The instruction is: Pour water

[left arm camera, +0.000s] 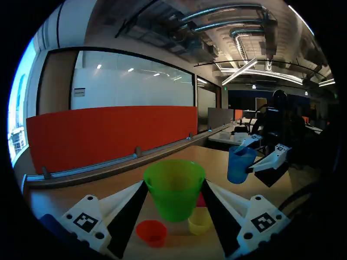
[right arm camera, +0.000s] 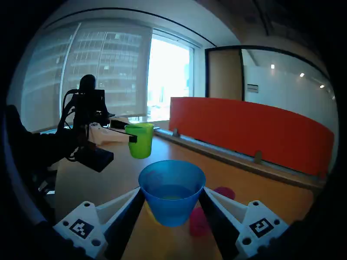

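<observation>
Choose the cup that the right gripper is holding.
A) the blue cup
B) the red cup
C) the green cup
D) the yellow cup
A: in the right gripper view the blue cup sits clamped between the two fingers of the right gripper, while the green cup is held by the left gripper.

The white two-finger left claw [left arm camera: 174, 193] points level, both black-lined fingers pressed on an upright green plastic cup [left arm camera: 173, 208]. The matching right claw [right arm camera: 172, 197] likewise clamps an upright blue plastic cup [right arm camera: 172, 212]. In the right gripper view, the left claw sits at 9 o'clock, a dark sleeve [right arm camera: 39, 149] behind it.
</observation>
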